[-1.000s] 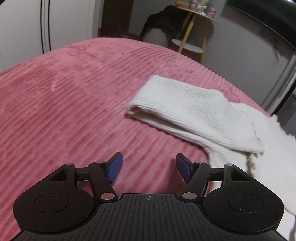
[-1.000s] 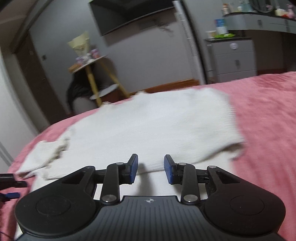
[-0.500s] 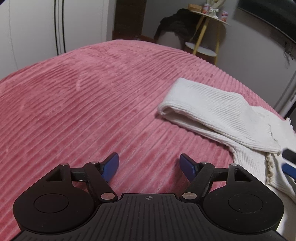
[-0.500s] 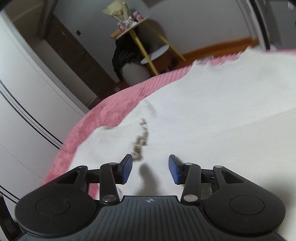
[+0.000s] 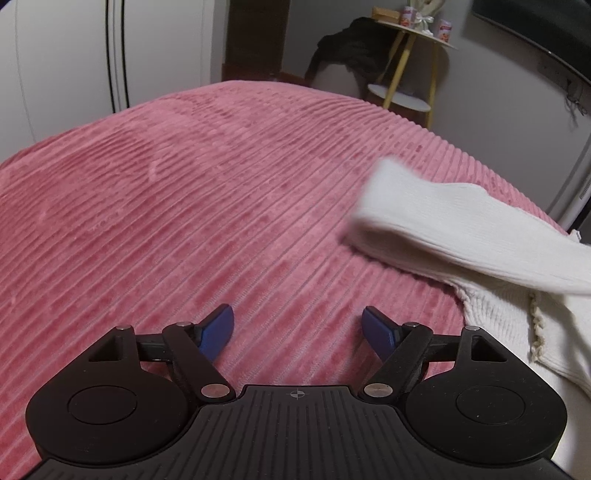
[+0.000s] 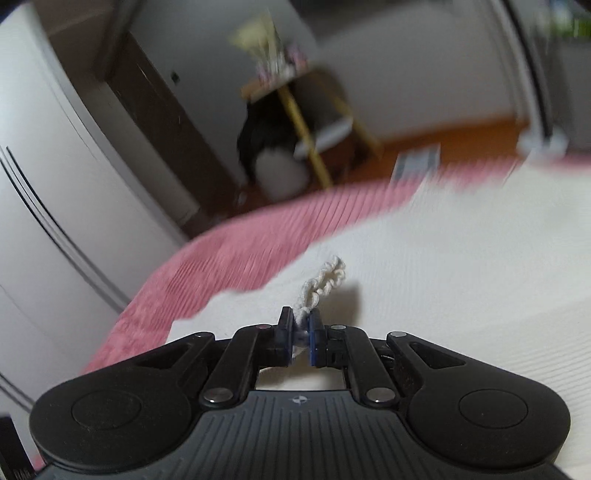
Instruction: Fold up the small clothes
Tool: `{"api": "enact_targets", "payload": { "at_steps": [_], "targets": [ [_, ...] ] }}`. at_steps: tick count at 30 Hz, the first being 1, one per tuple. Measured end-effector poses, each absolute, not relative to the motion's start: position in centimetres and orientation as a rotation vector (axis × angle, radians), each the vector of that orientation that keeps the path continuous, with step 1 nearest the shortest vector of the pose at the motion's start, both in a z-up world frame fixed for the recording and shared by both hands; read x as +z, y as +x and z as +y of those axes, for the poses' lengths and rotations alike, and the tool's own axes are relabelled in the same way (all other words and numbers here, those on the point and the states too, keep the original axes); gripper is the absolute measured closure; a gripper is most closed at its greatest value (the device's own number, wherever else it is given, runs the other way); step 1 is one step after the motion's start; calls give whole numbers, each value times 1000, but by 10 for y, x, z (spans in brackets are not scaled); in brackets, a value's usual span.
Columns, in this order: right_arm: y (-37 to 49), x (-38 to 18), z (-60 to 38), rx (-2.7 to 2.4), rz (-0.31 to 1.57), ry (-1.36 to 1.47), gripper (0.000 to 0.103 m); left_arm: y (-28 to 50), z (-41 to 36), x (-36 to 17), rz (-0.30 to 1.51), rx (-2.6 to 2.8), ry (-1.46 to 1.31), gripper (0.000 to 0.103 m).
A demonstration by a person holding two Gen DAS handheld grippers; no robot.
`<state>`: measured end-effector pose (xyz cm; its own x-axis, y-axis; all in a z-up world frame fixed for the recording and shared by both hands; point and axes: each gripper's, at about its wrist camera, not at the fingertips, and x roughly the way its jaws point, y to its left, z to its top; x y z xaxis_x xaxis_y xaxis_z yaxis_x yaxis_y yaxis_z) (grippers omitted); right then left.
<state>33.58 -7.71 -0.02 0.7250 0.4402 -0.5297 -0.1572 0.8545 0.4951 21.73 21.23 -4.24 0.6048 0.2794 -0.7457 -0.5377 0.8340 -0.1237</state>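
Sweater (image 6: 461, 266) edge pinched in right tongs (image 6: 300, 325), beside left tongs (image 5: 298, 325).

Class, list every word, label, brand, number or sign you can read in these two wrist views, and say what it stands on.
None can be read.
Small cans on the yellow-legged side table: printed labels, too small and blurred to read.
Crosshair mark on the left tongs' body: a symbol only, no letters.
White knit garment and pink ribbed bedspread: no text visible.
Right wrist view: motion-blurred, nothing legible.
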Motion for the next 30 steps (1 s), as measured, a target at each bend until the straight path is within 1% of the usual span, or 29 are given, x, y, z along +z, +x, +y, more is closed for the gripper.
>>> {"api": "enact_targets", "payload": {
  "at_steps": [4,7,8,9,11,13,15,19,20,21,23,27,30],
  "targets": [
    [289,17,-130,164,591,374,96,218,205,-40,788,464,-348,21],
    [266,8,-175,30,619,356,95,219,194,-36,782,440,-322,21],
    [264,1,-188,-1,653,384,95,219,189,-35,780,431,-315,21],
    [263,-6,-200,-27,692,421,89,220,185,-33,777,418,-311,21],
    [262,-19,-216,-23,743,533,87,220,175,-28,770,384,-296,21],
    [260,-26,-226,1,731,625,85,220,164,-24,759,358,-272,20],
    [263,-29,-229,32,725,669,80,221,155,-24,760,330,-262,20],
    [283,-40,-226,77,764,715,79,226,138,-26,778,281,-240,20],
    [287,-42,-225,85,772,715,82,227,134,-26,780,273,-231,20],
    [291,-42,-221,91,780,697,96,228,130,-26,782,263,-224,20],
    [289,-31,-213,83,756,609,96,231,125,-25,777,246,-208,20],
    [261,1,-220,-55,604,363,96,240,115,-24,767,212,-189,19],
    [248,7,-237,-133,567,256,96,249,107,-25,765,181,-188,19]
  ]
}}
